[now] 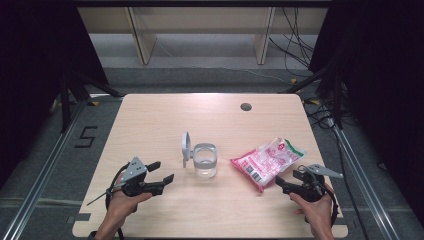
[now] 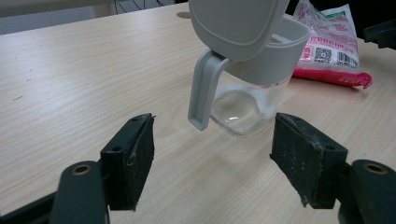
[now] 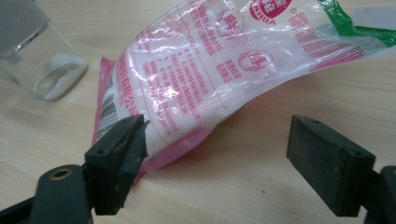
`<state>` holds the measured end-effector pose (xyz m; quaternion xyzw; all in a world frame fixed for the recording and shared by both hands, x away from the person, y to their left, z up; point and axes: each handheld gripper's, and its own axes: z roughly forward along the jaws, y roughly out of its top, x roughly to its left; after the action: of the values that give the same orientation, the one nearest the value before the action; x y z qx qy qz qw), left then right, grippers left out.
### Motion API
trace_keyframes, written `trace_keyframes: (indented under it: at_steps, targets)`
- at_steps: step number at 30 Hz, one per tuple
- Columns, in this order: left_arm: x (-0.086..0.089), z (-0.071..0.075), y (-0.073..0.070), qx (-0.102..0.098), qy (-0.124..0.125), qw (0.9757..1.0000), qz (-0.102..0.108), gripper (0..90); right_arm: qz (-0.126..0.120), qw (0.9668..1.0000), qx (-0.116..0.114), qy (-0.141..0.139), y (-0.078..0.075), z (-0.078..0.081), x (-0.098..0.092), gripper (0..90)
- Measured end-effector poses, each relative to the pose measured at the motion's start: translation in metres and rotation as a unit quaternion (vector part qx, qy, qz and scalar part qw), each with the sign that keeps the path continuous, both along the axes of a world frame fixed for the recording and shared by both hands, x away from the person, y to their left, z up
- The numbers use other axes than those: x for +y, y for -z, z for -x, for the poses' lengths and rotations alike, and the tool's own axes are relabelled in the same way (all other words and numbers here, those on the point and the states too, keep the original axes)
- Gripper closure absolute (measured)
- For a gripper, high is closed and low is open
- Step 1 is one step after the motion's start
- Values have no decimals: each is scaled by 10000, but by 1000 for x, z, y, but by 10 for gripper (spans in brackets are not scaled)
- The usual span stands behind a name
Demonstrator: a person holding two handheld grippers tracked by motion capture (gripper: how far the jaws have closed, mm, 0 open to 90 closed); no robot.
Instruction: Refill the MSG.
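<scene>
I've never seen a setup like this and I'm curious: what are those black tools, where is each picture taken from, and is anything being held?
A person sits at a table holding a hand-worked two-jaw gripper in each hand. The top picture looks down from above. The other two come from cameras riding on each gripper, looking along its jaws. On the table stand a clear jar with its grey lid flipped open, and a pink bag. The left gripper is open, facing the jar. The right gripper is open at the bag's edge. Nothing is held.

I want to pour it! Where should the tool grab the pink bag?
Probably the near bottom edge of the bag. It lies flat, that sealed edge points toward the open right tool, and the jar stands off to the other side, so coming in low from the person's side looks easiest.
</scene>
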<state>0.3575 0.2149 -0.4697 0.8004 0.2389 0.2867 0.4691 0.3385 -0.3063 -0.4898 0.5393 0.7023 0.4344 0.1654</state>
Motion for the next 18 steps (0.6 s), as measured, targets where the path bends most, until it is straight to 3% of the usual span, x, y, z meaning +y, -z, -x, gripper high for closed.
trace_keyframes:
  at_steps: [2,3,4,5,6,8,10,11,13,14,15,16,17,18]
  targets:
    - [-2,0,1,15,6,10000,79,295,-244,9994,141,176,0,-1,3,168]
    - [-1,0,0,16,-14,10000,-24,295,-139,9999,80,39,0,-4,-1,168]
    - [-1,0,0,18,-11,10000,-13,295,-270,9995,120,148,2,-5,1,167]
    - [-2,1,0,24,-17,10000,-26,295,-333,9994,36,32,4,-10,-1,165]
    - [-2,1,0,29,-20,10000,-44,295,-467,9984,275,179,3,-9,3,163]
    - [-2,1,0,25,-12,10000,-38,295,-442,9988,164,135,6,-15,3,159]
    - [-3,-1,2,16,23,10000,17,295,-378,9990,197,144,6,-17,6,159]
    - [-3,0,2,36,5,10000,-38,295,-138,9999,63,75,7,-20,3,159]
    - [-6,0,3,49,35,10000,32,294,-474,9988,63,92,9,-23,4,159]
    - [-5,0,3,54,23,10000,-36,294,-651,9973,257,225,8,-22,6,159]
    - [-6,0,3,56,24,10000,-39,295,-543,9983,148,118,10,-26,2,159]
    - [-6,0,3,63,6,10000,-49,295,-670,9976,84,120,12,-29,2,160]
    - [-6,0,4,36,27,10000,-6,295,-724,9968,248,245,11,-28,4,159]
    - [-6,0,4,38,28,10000,-1,294,-667,9976,95,162,14,-32,2,160]
